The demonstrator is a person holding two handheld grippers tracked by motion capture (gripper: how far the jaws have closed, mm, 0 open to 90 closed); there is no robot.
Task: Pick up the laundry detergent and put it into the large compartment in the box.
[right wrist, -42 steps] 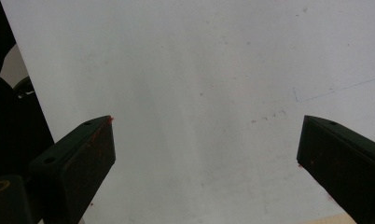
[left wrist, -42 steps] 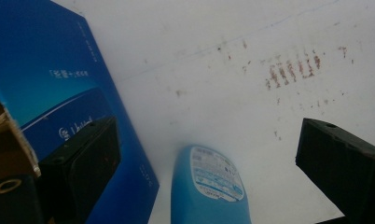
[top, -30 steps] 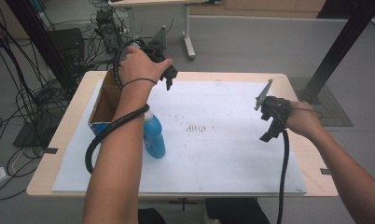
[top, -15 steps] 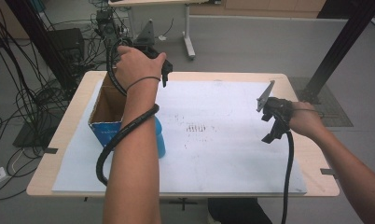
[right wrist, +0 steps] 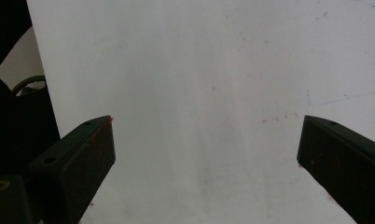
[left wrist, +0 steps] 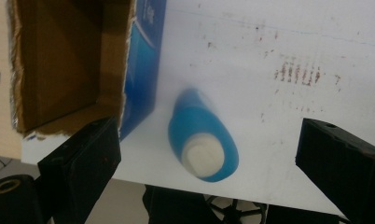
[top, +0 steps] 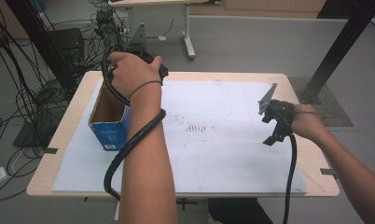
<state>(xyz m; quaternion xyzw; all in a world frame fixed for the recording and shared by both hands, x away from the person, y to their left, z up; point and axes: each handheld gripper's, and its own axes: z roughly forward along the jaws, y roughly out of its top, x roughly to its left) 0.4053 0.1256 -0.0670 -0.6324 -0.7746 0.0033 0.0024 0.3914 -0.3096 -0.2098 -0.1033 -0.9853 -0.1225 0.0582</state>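
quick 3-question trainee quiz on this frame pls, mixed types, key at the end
1. True or false: the left gripper has its jaws shut on the blue bottle.
2. The cardboard box is: A) taped shut B) open on top C) lying flat.
3. In the right gripper view, what lies between the right gripper jaws?

Key: 1 false, jaws wide apart above it. 2 B. 3 bare white sheet, no object.

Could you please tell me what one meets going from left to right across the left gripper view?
Open cardboard box → blue bottle with a white cap → reddish marks on the white sheet.
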